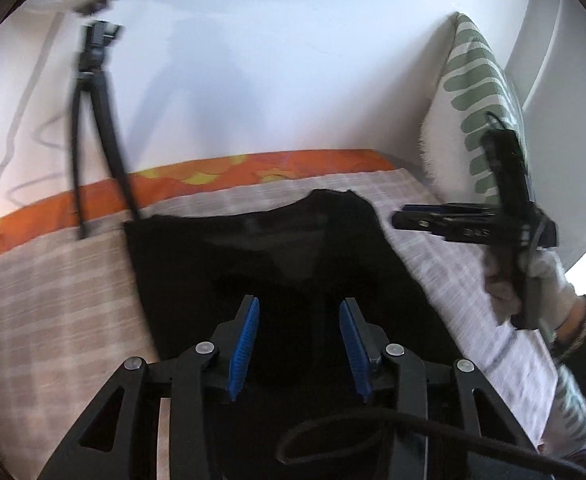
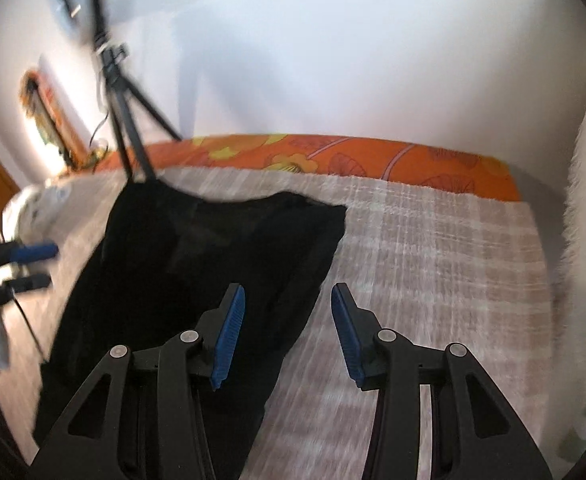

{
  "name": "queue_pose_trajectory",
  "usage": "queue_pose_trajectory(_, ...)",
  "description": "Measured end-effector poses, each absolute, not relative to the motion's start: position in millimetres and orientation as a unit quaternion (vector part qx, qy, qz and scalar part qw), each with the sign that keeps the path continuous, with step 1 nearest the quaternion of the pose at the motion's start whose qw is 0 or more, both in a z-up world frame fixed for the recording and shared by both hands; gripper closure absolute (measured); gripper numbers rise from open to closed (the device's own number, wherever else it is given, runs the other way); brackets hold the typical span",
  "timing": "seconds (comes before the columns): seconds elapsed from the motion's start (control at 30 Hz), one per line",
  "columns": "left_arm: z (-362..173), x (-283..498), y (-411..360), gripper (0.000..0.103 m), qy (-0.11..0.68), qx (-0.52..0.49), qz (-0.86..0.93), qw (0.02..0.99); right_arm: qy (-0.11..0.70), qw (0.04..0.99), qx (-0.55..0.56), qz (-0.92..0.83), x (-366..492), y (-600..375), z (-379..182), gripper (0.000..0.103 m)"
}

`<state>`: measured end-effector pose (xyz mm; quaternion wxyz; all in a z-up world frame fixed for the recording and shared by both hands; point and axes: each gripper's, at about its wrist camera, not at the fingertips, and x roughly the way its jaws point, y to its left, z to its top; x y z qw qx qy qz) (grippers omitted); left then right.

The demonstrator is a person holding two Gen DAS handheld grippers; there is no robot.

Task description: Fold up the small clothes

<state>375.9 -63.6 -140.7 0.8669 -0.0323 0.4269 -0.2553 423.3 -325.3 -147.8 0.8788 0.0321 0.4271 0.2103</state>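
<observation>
Checked bedspread [image 2: 433, 248] holds black garment [image 2: 197, 264]; both grippers' fingers apart.

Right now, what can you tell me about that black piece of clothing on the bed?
The black garment is soft, dark cloth lying flat and spread on the checked bed cover. It looks partly folded, though blur hides its details. Both claws, left and right, hover open above it; neither grips it.

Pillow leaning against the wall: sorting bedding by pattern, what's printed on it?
Green leaf-like stripes on white fabric pillow, clearest in the left wrist view.
</observation>
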Motion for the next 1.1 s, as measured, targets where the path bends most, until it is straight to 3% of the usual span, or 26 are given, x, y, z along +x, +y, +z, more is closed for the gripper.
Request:
queue_pose_trajectory(0.37,-182,439,-127,0.061,0.476,-0.057,-0.287,0.829,0.435,0.857,0.163,0.221,489,-355,-173,0.059)
queue_pose_trajectory(0.4,-186,442,-131,0.066,0.480,-0.060,-0.290,0.825,0.437,0.857,0.162,0.222,492,-354,-175,0.059)
queue_pose_trajectory(0.47,-194,447,-134,0.084,0.488,-0.068,-0.297,0.818,0.440,0.855,0.160,0.225,496,-352,-177,0.059)
queue_pose_trajectory(0.5,-197,447,-136,0.098,0.487,-0.066,-0.297,0.819,0.440,0.855,0.159,0.225,498,-351,-178,0.059)
queue_pose_trajectory(0.53,-198,447,-137,0.103,0.483,-0.059,-0.292,0.823,0.441,0.855,0.156,0.224,498,-350,-178,0.059)
queue_pose_trajectory(0.77,-196,434,-130,0.103,0.461,-0.017,-0.260,0.848,0.440,0.867,0.102,0.210,496,-340,-174,0.059)
queue_pose_trajectory(1.03,-201,434,-134,0.103,0.462,-0.002,-0.252,0.851,0.444,0.855,0.124,0.239,502,-337,-179,0.059)
queue_pose_trajectory(1.1,-202,436,-134,0.103,0.465,-0.003,-0.255,0.848,0.442,0.852,0.126,0.251,504,-333,-179,0.064)
